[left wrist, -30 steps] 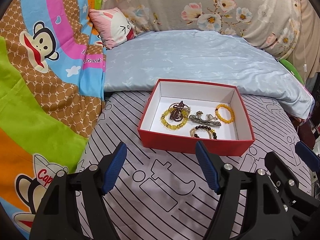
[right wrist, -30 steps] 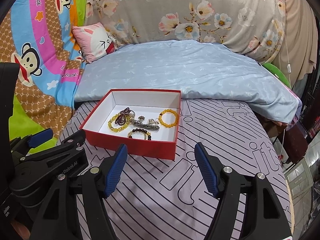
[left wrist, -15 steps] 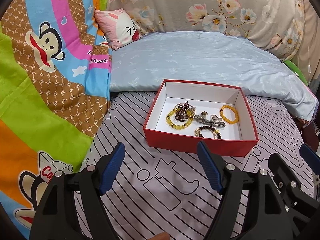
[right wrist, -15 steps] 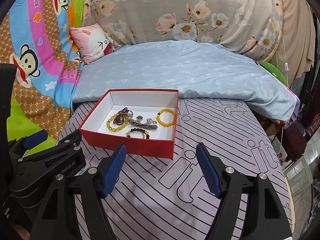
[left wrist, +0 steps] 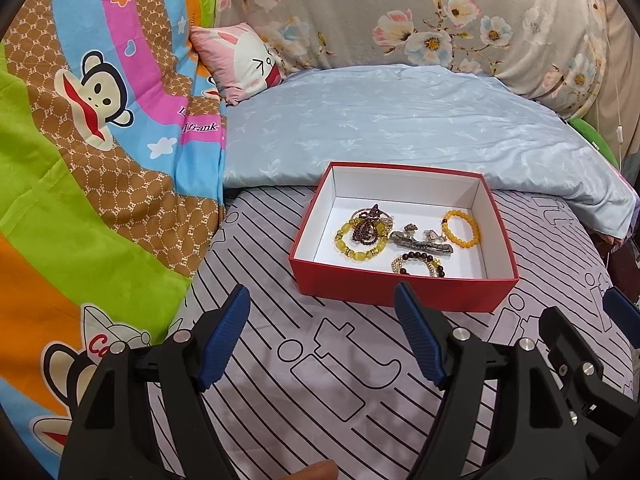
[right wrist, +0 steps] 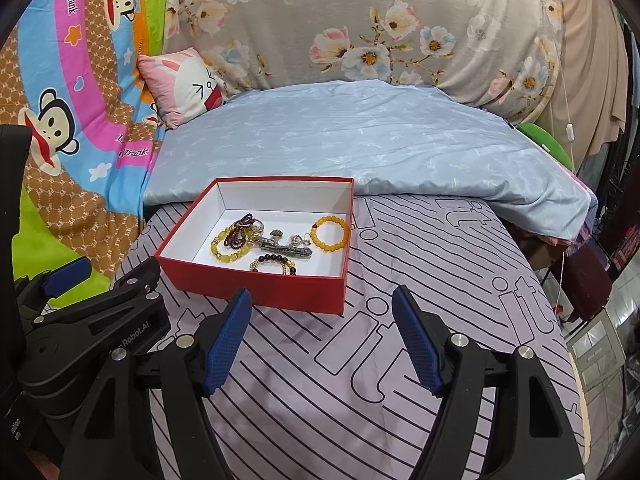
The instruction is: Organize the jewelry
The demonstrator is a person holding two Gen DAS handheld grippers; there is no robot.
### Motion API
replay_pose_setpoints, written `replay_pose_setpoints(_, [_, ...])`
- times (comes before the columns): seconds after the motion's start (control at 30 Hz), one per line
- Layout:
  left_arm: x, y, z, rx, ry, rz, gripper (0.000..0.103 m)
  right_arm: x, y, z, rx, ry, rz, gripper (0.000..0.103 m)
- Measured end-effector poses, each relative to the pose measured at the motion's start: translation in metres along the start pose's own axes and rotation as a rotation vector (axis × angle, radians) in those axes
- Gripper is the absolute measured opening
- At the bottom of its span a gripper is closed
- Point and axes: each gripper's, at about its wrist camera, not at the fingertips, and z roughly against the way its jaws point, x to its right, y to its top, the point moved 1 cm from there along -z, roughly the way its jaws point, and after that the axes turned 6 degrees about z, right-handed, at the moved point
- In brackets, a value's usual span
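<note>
We're looking at the red box (left wrist: 404, 290) sitting open on the striped lilac bedsheet (left wrist: 328, 392), straight ahead of both claws and apart from them. Inside, on the white floor, the jewelry is lying in a loose cluster: a yellow bead bracelet (left wrist: 360, 246) toward the left with a dark purple bead strand (left wrist: 366, 230) piled over it, a grey metal clip (left wrist: 420, 242) across the middle, an orange bead bracelet (left wrist: 461, 229) toward the right wall, and a brown-and-gold bead bracelet (left wrist: 418, 264) nearest the front wall.

Our left claw (left wrist: 322, 340) is hovering just short of the box's front wall, blue pads spread wide, gripping nothing. Our right claw (right wrist: 322, 340) is gaping just as wide and is equally empty, with the box's front right corner sitting just beyond its left pad (right wrist: 226, 344). In the right wrist view we're seeing the left claw's black body low on the left, beside the box's left corner.

Beyond the box, a pale blue quilt (left wrist: 400, 128) is lying across the bed, with a floral grey pillow (left wrist: 420, 12) behind it and a small pink bunny cushion (left wrist: 240, 60) off to the left. A cartoon monkey blanket (left wrist: 80, 152) is filling the far left side.
</note>
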Motion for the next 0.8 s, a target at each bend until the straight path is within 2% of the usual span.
replay_pose_setpoints(0.8, [-0.0028,-0.0038,-0.0066,-0.032,-0.002,0.019,0.072,-0.0032,-0.0093,-0.005,-0.018,-0.01,-0.009,0.071])
